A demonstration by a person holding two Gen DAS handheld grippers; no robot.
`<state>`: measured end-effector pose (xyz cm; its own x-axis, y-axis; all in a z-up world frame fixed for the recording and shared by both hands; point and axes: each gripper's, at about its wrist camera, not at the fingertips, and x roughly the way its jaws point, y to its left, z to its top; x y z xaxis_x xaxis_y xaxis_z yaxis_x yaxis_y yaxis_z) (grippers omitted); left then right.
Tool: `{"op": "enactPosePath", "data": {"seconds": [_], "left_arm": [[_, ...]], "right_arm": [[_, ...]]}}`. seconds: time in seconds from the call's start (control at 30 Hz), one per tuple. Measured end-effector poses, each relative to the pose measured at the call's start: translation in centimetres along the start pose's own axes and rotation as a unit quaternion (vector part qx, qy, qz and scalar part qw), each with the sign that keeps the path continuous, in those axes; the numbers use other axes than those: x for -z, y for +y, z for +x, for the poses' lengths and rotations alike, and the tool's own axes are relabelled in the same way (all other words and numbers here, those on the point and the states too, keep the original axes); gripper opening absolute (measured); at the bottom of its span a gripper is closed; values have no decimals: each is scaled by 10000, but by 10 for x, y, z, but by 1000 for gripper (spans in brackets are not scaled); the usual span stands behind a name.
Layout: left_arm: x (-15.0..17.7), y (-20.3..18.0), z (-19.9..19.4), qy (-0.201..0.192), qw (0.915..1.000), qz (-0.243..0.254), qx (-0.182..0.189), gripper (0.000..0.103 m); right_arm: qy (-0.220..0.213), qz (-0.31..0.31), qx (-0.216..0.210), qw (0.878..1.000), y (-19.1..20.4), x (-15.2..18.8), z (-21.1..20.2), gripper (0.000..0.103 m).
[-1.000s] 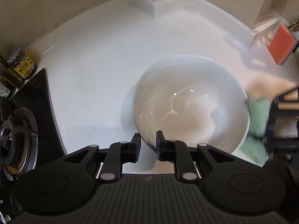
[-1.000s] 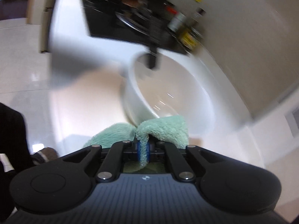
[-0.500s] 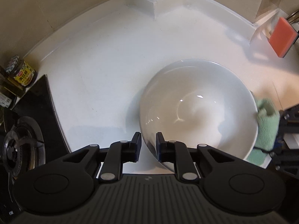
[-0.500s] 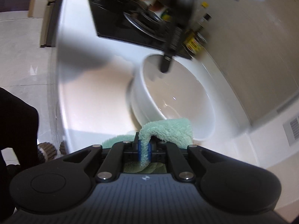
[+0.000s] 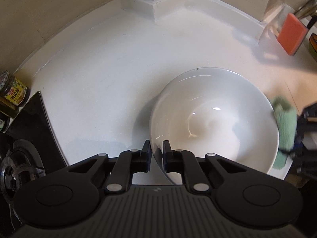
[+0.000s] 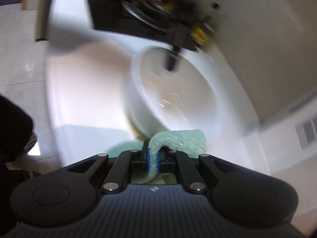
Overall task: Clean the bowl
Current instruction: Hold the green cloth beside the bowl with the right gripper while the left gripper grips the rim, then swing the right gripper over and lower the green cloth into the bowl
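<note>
Printed characters are seen only on the yellow label of a small jar [image 5: 13,91] that stands at the left edge of the worktop [image 5: 111,75], beside the stove. They are too small and blurred to be read. No other text can be made out.

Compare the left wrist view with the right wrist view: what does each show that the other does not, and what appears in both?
Only the left wrist view shows the orange sponge, the yellow-labelled jar and the left gripper with its jaws astride the white bowl's rim. Only the right wrist view shows the pale floor and the right gripper clamping the green cloth. Both show the bowl, the cloth, the white counter and the black stove.
</note>
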<state>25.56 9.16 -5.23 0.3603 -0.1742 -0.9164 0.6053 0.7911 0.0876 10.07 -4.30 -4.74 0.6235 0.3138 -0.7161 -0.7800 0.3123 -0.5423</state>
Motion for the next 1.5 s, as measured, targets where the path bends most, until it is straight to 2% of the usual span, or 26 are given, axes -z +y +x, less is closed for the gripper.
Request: {"op": "enactPosePath", "data": {"seconds": [0.07,0.13,0.27,0.5,0.6,0.67,0.73,0.8,0.87,1.0,1.1,1.2,1.33,1.43,1.5], "left_arm": [[7,-1,-4,10,9999,103,72,12],[13,-1,-7,23,9997,209,154,16],[13,3,-10,126,9980,502,361,23],[-23,18,-9,-6,9936,1064,375,24],[-37,24,-4,31,9906,1259,538,17],[-41,24,1,88,9887,1331,686,5],[-38,25,1,86,9881,1368,696,5],[-29,23,-2,105,9877,1473,510,4],[-19,22,-7,150,9873,1531,405,8],[-2,19,-13,253,9849,1659,428,13],[-3,18,-13,215,9829,1809,273,13],[-12,13,-6,55,9818,1896,74,9],[-26,12,2,-132,9813,1899,272,9],[-34,4,6,-238,9753,2174,303,11],[-40,0,9,-237,9758,2163,229,12]], "right_arm": [[5,30,-22,10000,3,-3,3,3],[64,342,-32,9994,-7,3,5,2],[371,1003,359,9936,-27,9,10,3],[530,928,304,9938,5,-19,10,4],[555,843,306,9944,18,-29,10,4],[576,871,315,9940,22,-36,12,4],[640,934,358,9929,22,-42,15,3],[750,1063,430,9906,15,-42,20,2],[876,1113,586,9882,10,-40,23,2],[1091,1111,888,9838,2,-37,34,3],[1028,1065,890,9850,8,-42,34,3],[796,1030,679,9892,14,-47,27,3],[279,768,89,9966,16,-46,14,3],[97,850,-110,9963,0,-34,9,2],[-147,1275,-282,9913,-25,-18,1,2]]}}
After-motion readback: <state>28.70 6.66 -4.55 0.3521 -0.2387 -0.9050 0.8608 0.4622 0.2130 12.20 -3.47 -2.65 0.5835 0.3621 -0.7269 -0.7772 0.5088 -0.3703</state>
